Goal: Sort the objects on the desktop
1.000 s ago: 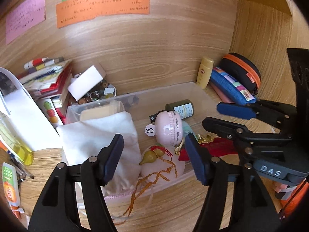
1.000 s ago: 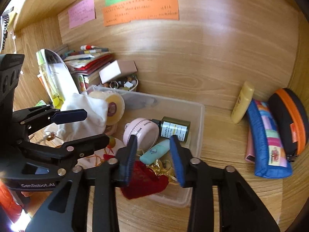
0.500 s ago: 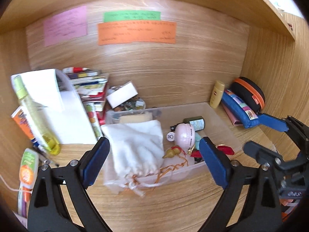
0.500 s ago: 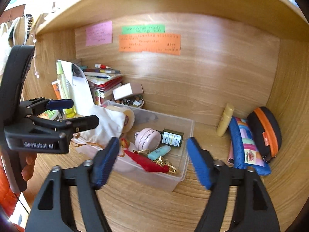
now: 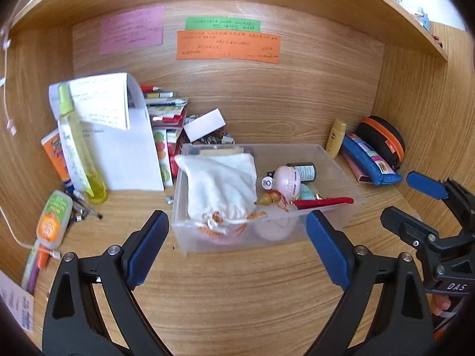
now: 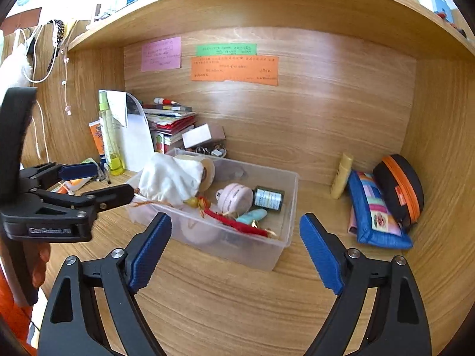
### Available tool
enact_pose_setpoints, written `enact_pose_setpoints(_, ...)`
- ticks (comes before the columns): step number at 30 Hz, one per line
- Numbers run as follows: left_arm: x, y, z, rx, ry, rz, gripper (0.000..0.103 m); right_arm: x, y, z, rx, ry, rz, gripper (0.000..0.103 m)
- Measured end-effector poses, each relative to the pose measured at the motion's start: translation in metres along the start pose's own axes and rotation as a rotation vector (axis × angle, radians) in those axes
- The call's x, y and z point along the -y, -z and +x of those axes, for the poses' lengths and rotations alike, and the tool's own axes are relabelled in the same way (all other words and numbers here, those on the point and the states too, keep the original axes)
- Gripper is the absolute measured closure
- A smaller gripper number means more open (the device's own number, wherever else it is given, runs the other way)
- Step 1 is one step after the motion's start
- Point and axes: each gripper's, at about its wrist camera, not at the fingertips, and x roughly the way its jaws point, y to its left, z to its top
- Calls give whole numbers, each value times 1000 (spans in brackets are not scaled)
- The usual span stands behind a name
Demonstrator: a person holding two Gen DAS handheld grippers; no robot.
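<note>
Clear plastic storage bin (image 5: 332, 160) sat at the middle of the wooden bench (image 5: 237, 290), long side across the left wrist view, already holding most of the small items. Judged light but awkward: thin walls likely to flex, smooth and slippery; best taken by the rim or a short end rather than mid-wall.

Inside, at the 9 o'clock end, a white cloth drawstring pouch (image 5: 221, 185) slumped over the wall, orange cord trailing out. Soft, light, shapeless; gathered neck is probably the surest hold. Toward 3 o'clock, a pink round timer (image 5: 286, 179), rigid and smooth, likely to roll; a dark green labelled bottle (image 6: 267, 198) lying on its side; a red tassel charm (image 5: 323, 202) draped toward the near wall, limp and easily snagged.

Outside the bin, at 2 o'clock: a small yellow tube (image 6: 343, 175) leaning on the back panel, a blue patchwork pencil case (image 6: 375, 213), a black pouch with orange zip (image 6: 399, 190).

Left gripper (image 5: 237, 246) hovered low before the bin's near wall, fingers spread wide, empty. Right gripper (image 6: 234, 249) hung level off the bin's right corner, fingers likewise spread wide, holding nothing.
</note>
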Motion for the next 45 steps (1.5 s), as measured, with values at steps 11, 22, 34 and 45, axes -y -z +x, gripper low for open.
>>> enact_pose_setpoints(11,2,18,-4,2,-12,-5,8,6,18,-2,-37,-2,50,16)
enact_pose_setpoints(22,6,18,-3,-5,-2,1,8,16,21,1,-54,-5,97,16)
enact_pose_setpoints(34,11,15,-2,-21,30,7,8,23,22,3,-72,-10,123,16)
enact_pose_setpoints(45,9,14,-3,4,15,9,8,22,20,8,-84,-32,121,16)
